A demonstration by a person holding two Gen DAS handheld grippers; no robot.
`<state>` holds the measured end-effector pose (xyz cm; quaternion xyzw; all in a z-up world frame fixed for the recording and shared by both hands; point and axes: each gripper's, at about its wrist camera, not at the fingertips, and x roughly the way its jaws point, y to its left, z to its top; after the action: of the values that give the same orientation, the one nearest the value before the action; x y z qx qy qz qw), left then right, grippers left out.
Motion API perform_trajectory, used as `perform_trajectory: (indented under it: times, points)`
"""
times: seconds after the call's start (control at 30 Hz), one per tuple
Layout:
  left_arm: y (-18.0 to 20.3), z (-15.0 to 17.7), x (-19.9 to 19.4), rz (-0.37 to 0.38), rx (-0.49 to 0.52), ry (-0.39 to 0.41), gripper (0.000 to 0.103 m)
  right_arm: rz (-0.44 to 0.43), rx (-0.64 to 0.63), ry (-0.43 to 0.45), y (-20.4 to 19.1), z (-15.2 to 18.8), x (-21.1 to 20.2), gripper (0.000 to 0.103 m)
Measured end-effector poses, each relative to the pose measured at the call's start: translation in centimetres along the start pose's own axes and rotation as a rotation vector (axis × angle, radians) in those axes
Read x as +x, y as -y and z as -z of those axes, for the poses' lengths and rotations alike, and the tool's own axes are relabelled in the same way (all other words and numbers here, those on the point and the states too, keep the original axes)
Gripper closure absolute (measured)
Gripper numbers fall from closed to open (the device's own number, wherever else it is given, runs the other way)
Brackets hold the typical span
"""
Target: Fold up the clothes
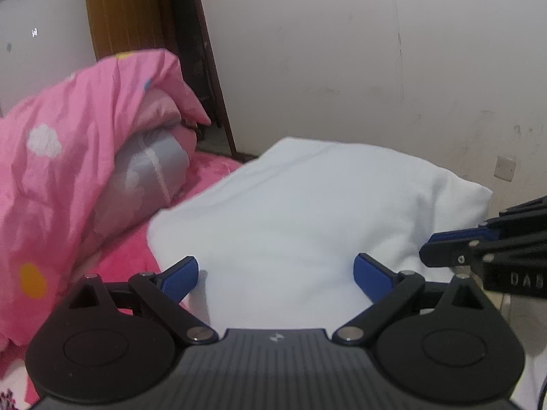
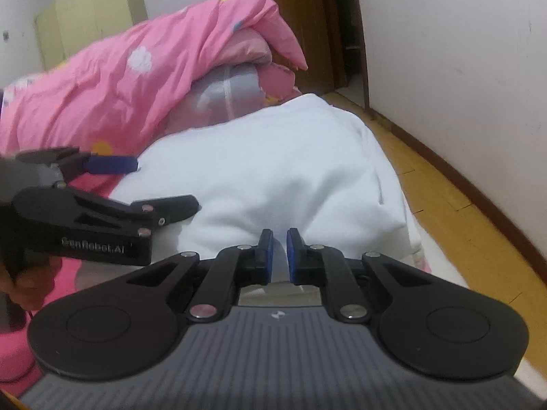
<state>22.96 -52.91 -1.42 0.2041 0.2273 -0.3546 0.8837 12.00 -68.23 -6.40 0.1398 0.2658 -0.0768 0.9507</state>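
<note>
1. Pink quilt [image 2: 112, 78]: biggest thing here, bunched and rolled on the bed behind the work area. Thin crinkly cotton look, white cloud and yellow dot prints, with a grey-white padded roll tucked in its end.
2. White garment [image 2: 273, 167]: lies on the bed just in front of the quilt, already doubled into a thick, soft, rounded stack. Fleecy matte fabric, seam visible on the floor side. Judging by the shape, most folds are done; probably one last fold or tidy-up remains.
3. Pink bedsheet [image 1: 133, 256]: fuzzy plush, showing beside the garment.
4. Left gripper [image 1: 275, 278]: jaws spread wide, blue ribbed pads either side of the garment's near edge, gripping nothing.
5. Right gripper [image 2: 279, 253]: jaws nearly closed, pinching a thin fold of white cloth at the garment's near edge.
</note>
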Motion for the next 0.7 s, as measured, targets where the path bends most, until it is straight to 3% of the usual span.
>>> perform_trajectory:
  times: [0.13, 0.27, 0.43, 0.5, 0.63, 0.7]
  points:
    - [0.2, 0.7, -2.9, 0.096, -0.001, 0.028, 0.01, -0.006, -0.002, 0.01, 0.1, 0.1, -0.1, 0.095]
    - [0.7, 2.8, -2.4, 0.069, 0.037, -0.005, 0.01, -0.008, -0.009, 0.008, -0.1, -0.1, -0.1, 0.095]
    - [-0.2, 3.6, -2.4, 0.101, -0.005, 0.031, 0.009, -0.011, 0.024, 0.112, 0.3, -1.1, -3.0, 0.097]
    - [-0.3, 4.2, -2.4, 0.116, 0.008, 0.055, 0.009, 0.039, 0.037, 0.09, 1.3, -1.1, -2.5, 0.101]
    - [-1.8, 5.2, -3.6, 0.193, -0.024, 0.091, 0.01, 0.015, 0.132, 0.06, 3.3, -0.8, -2.2, 0.103]
    - [-3.4, 5.6, -4.6, 0.234, -0.075, 0.108, 0.011, 0.02, 0.146, 0.089, 3.3, -1.1, -3.3, 0.103]
